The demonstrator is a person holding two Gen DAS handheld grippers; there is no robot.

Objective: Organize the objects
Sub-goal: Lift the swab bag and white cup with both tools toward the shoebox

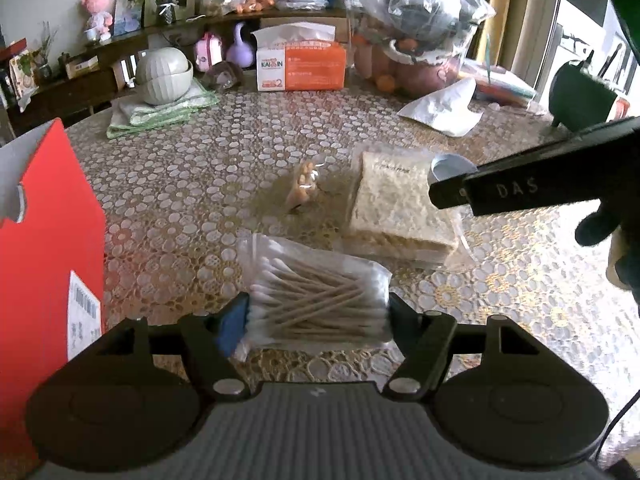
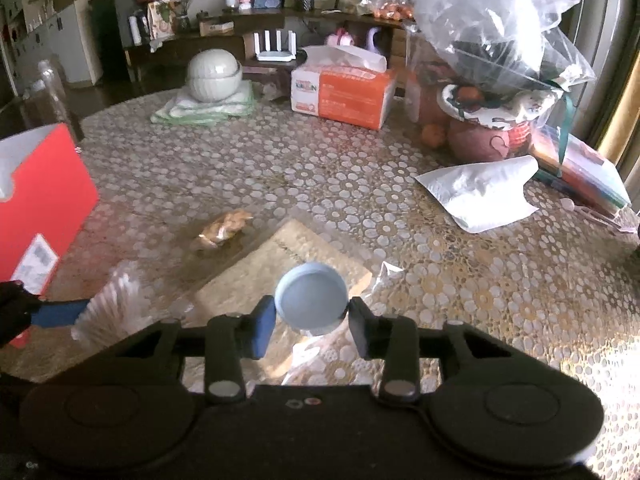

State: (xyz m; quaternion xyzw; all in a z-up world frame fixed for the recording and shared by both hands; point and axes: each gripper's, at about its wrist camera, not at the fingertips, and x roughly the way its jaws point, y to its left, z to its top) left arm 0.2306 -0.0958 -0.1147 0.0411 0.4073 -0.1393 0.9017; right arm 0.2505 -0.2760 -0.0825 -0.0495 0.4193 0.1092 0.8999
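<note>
My left gripper (image 1: 316, 322) is shut on a clear bag of cotton swabs (image 1: 316, 292), its pads pressing the bag's two ends. In the right wrist view the same bag (image 2: 112, 304) shows at the left beside a blue finger (image 2: 60, 314). My right gripper (image 2: 312, 322) is shut on a small light blue round container (image 2: 311, 300), held just over a flat beige packet (image 2: 280, 276). From the left wrist view, the right gripper (image 1: 452, 194) reaches in from the right with the round container (image 1: 452, 169) over that packet (image 1: 396, 208).
A red box (image 1: 52, 240) (image 2: 40, 200) stands at the left with its top open. A small bag of orange-brown snacks (image 1: 304, 188) (image 2: 224, 228) lies mid-table. Farther back are a tissue box (image 2: 344, 92), stacked bowls on cloths (image 2: 214, 76), a white pouch (image 2: 484, 196) and plastic bags (image 2: 500, 28).
</note>
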